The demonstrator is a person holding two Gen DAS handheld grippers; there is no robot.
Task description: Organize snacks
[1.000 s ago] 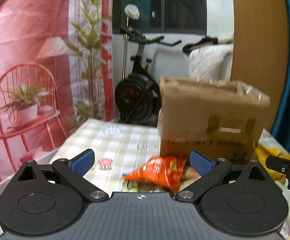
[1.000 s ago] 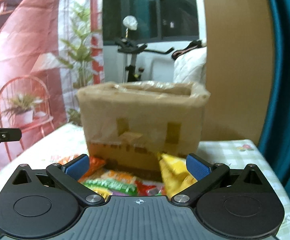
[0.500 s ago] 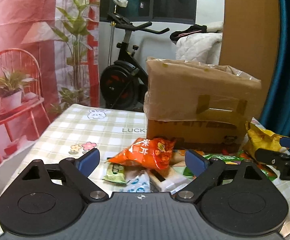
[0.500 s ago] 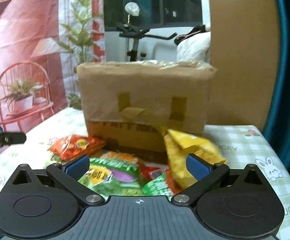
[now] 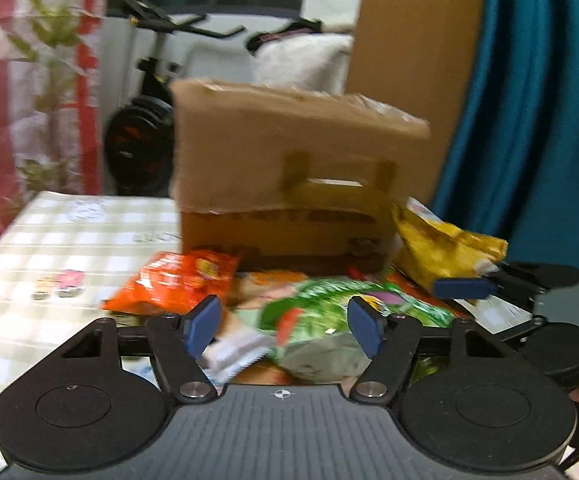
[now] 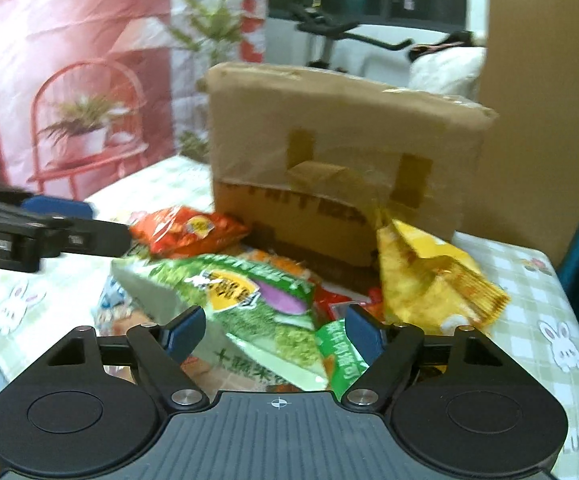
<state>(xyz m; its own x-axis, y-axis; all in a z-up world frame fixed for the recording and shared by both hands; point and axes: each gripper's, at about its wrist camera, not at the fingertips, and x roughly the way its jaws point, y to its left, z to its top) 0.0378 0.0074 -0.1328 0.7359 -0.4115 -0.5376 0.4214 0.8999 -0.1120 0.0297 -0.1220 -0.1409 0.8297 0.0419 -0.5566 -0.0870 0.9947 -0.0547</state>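
On a checked desk [image 6: 529,292] before a cardboard box [image 6: 341,152], snack packets [image 6: 225,296] were piled under the left tongs [image 5: 283,326] and right tongs [image 6: 275,334], both closing, nothing yet pinched; several packets might be caught together.

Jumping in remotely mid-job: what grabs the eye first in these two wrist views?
A tall cardboard box patched with tape stands at the back of the checked tablecloth, with a bright heap of snack packets spilled in front of it. The big green packet lies nearest, an orange one to its left, and a yellow bag leans against the box's right corner. Both the left gripper and right gripper hang over the heap, jaws closing, nothing gripped.
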